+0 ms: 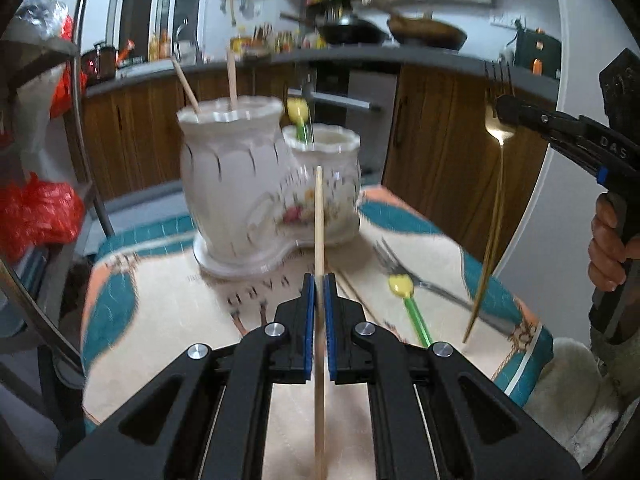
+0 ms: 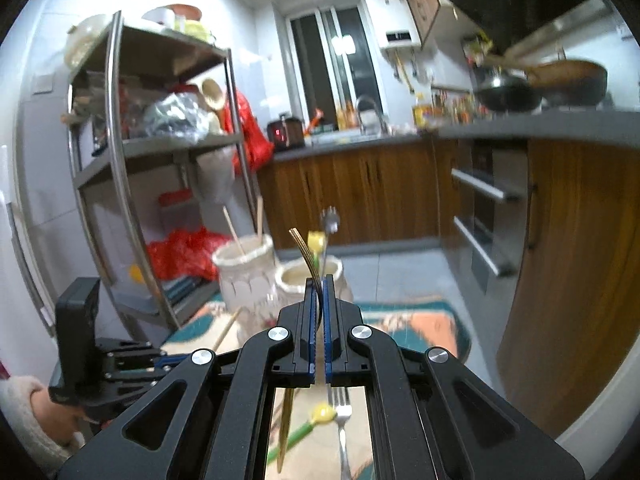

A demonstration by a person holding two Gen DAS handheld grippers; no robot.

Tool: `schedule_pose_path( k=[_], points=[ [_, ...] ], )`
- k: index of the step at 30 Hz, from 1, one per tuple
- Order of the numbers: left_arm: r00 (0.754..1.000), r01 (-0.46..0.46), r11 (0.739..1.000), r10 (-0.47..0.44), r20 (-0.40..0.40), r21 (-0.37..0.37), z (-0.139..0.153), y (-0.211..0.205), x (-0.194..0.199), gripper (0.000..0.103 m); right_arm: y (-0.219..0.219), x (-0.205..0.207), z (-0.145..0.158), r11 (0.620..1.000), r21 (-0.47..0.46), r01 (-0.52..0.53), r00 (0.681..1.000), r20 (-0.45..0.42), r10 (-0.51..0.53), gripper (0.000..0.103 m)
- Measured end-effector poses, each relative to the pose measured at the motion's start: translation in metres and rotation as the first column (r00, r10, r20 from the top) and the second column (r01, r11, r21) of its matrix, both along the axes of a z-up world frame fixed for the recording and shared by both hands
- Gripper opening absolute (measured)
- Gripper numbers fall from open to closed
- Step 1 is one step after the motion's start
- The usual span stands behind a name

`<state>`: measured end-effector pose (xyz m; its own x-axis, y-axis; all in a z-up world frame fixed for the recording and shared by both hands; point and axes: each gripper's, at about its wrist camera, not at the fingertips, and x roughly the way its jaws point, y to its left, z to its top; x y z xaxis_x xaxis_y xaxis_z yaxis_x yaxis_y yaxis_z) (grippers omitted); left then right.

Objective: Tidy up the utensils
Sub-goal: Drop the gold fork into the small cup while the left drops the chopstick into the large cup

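My left gripper [image 1: 319, 278] is shut on a wooden chopstick [image 1: 319, 216], held upright above the table in front of a white ceramic utensil holder [image 1: 236, 184] with a tall pot and a lower pot [image 1: 324, 188]. The tall pot holds two chopsticks [image 1: 231, 80]; the lower pot holds a yellow-green spoon [image 1: 299, 114] and a silver utensil. My right gripper [image 2: 318, 280] is shut on a gold fork [image 2: 306, 252], which shows in the left wrist view [image 1: 498, 128], hanging tines up at the right. A silver fork [image 1: 404, 272] and a yellow-green spoon [image 1: 408, 300] lie on the tablecloth.
The small table [image 1: 168, 304] has a patterned teal and orange cloth. A metal shelf rack [image 2: 160, 152] with red bags stands at the left. Wooden kitchen cabinets [image 2: 360, 192] and a counter with pans run behind. A fleece-covered seat [image 1: 568, 384] is at the right.
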<state>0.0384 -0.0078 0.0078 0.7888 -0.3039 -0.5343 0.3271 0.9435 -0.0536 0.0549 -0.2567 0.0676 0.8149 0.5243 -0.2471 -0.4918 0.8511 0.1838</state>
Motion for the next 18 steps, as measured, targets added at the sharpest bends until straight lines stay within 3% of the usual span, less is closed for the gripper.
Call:
schedule_pose_path(
  k=[9, 15, 18],
  points=[
    [0.990, -0.002, 0.998, 0.010, 0.143, -0.058, 0.047, 0.007, -0.009, 0.005, 0.008, 0.013, 0.033, 1.000, 0.016, 0.026, 0.995, 0.094, -0.027, 0.004],
    [0.982, 0.050, 0.979, -0.011, 0.190, -0.199, 0.087, 0.026, 0.007, 0.005, 0.015, 0.026, 0.060, 0.999, 0.036, 0.033, 0.986, 0.160, -0.038, 0.004],
    [0.969, 0.034, 0.976, 0.020, 0.247, -0.213, 0.108, 0.034, 0.024, 0.005, 0.018, 0.040, 0.070, 0.998, 0.052, 0.039, 0.984, 0.169, -0.047, 0.004]
  ],
)
